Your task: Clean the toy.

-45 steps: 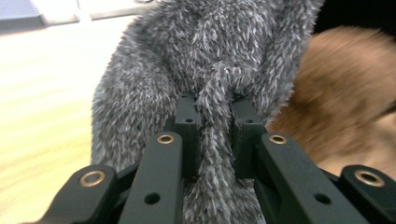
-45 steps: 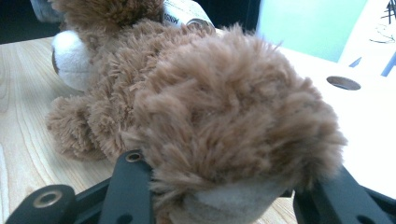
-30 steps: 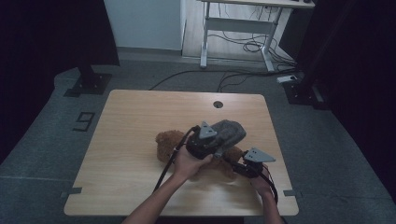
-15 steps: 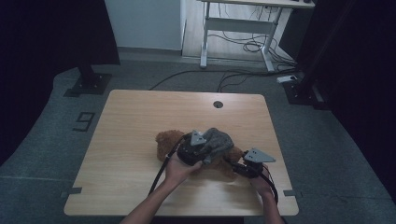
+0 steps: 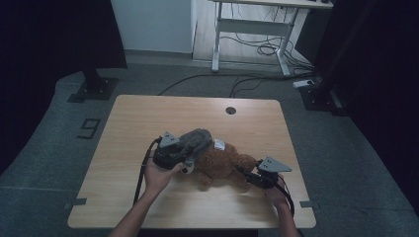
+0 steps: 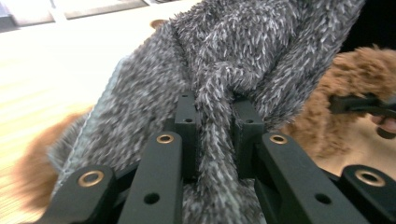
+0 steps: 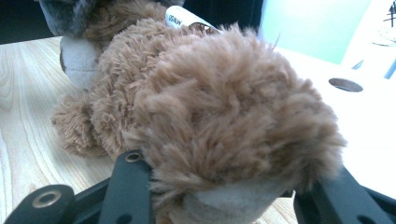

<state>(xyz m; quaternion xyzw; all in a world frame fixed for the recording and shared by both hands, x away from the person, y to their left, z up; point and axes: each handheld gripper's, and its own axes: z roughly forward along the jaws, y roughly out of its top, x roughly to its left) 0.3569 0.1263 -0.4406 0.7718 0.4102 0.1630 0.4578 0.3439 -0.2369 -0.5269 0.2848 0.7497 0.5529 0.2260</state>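
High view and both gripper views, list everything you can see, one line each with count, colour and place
Teddy bear: one, brown, lying on the near right part of the table.
Fuzzy cloth: one, grey, draped over the bear's left end, a fold pinched in the left gripper.
Tag: one, white, on the bear's far side.
Table: one, light wood, centre of the room, with a round hole near its far edge.
Desk frame: one, white, behind the table, cables on the floor under it.
Left gripper: one, black, shut on the cloth.
Right gripper: one, black, closed on a bear paw at the table's near right.
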